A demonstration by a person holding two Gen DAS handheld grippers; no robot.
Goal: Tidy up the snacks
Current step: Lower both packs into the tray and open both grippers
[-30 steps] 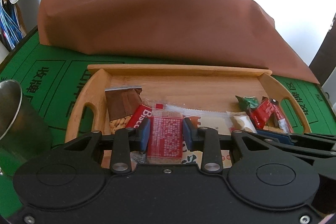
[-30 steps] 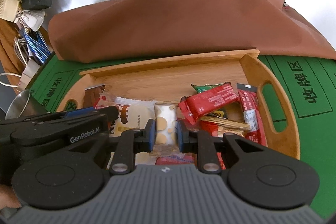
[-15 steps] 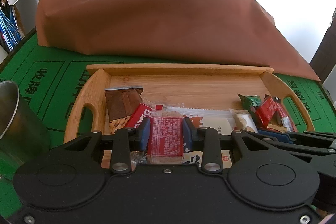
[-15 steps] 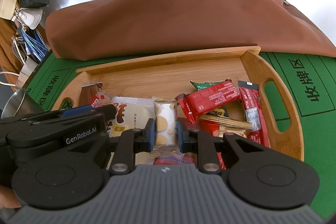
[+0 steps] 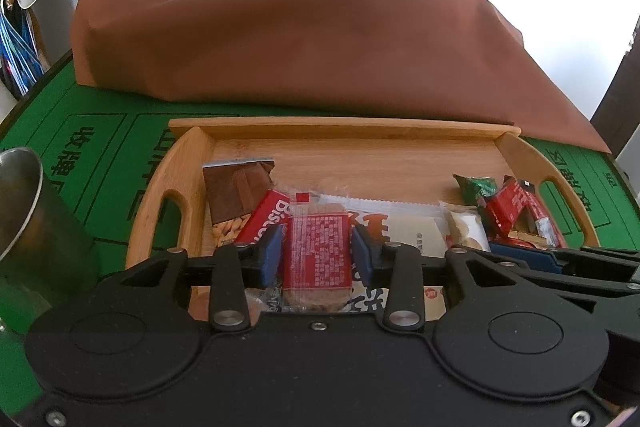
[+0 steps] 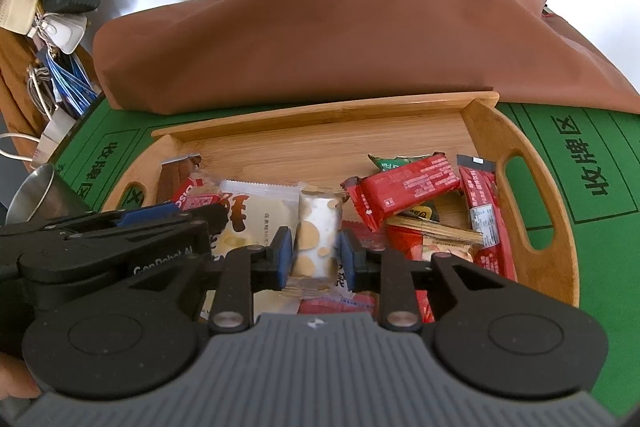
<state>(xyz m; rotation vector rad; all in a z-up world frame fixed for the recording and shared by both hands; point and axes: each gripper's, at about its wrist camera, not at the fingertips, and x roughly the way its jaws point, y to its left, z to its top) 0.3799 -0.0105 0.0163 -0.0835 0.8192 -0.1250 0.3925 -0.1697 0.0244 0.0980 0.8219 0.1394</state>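
Green felt covers one table (image 5: pixel 100 143), printed with dark outlined boxes and characters, filling the lower half of both views; one brown cloth mound (image 5: pixel 288 47) lies across the upper middle, behind the tray; one wooden tray (image 5: pixel 344 125) with a cut-out handle at each end sits mid-frame on the felt, holding all the snacks; one steel cup (image 5: pixel 24 211) stands at the left edge of the left wrist view, off the tray.

Snacks in the tray, as far as they can be counted: one wide white packet (image 6: pixel 260 211) with dark characters at centre; one brown peanut bag (image 5: pixel 234 195) at the tray's left end; one red biscuit pack (image 5: pixel 264 215) leaning on it; at least two long red bars, one red bar (image 6: pixel 408 189) lying crosswise and one (image 6: pixel 480 211) running along the right rim; one green wrapper (image 5: pixel 476 185) behind them; others beneath are too overlapped to count.

Left gripper (image 5: pixel 318 255) straddles one red-labelled bar (image 5: pixel 320 251); its jaws have just been opening, and thin gaps show between the blue pads and the wrapper, so it is no longer pinched; right gripper (image 6: pixel 316 251) likewise has just been opening around one small white biscuit pack (image 6: pixel 318 235) with tan rounds, pads standing clear of it; both snacks rest in the tray's near centre, on other packets.
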